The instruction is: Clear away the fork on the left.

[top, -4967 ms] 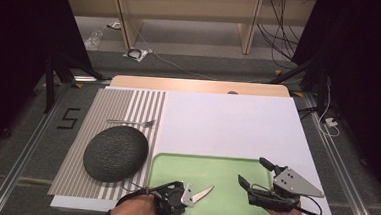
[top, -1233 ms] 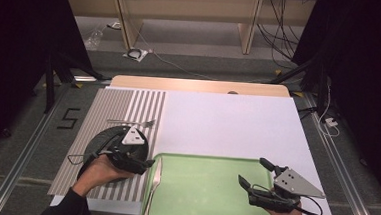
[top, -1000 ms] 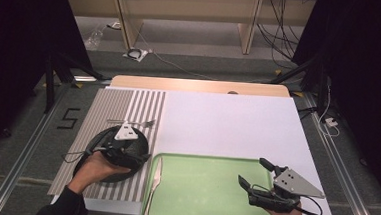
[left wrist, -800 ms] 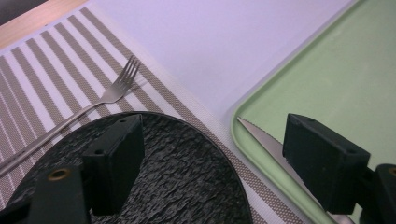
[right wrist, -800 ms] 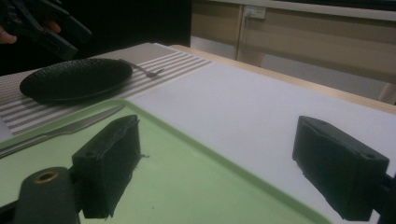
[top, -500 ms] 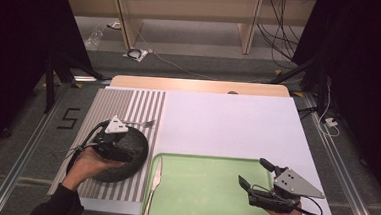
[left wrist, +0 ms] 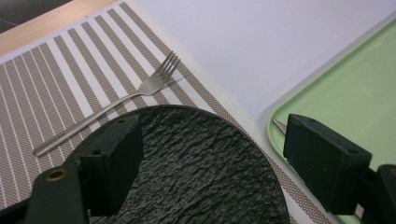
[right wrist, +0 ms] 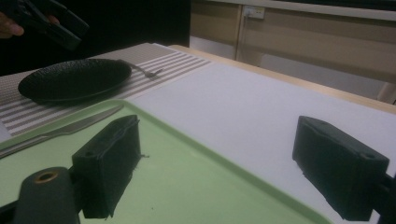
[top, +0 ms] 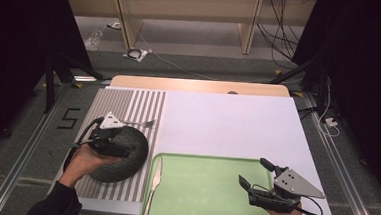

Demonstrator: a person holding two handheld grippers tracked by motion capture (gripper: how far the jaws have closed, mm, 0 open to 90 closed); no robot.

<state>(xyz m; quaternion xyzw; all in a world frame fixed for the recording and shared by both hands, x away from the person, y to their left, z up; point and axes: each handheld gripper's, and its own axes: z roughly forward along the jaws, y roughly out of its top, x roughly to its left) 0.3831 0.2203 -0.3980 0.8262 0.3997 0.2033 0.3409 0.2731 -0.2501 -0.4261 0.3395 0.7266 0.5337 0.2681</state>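
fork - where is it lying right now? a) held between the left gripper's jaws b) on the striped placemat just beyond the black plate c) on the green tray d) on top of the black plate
b: in the left gripper view the fork lies flat on the striped placemat just past the rim of the black plate, with the left gripper open above the plate.

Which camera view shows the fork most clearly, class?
The left gripper view: the fork lies whole on the striped mat, tines visible, beside the black plate. The high view shows it small, partly behind the left tool; the right gripper view shows only its distant tip.

Single mark, probably digit "5" (top: 69, 118), on dark floor left of table (top: 238, 120).
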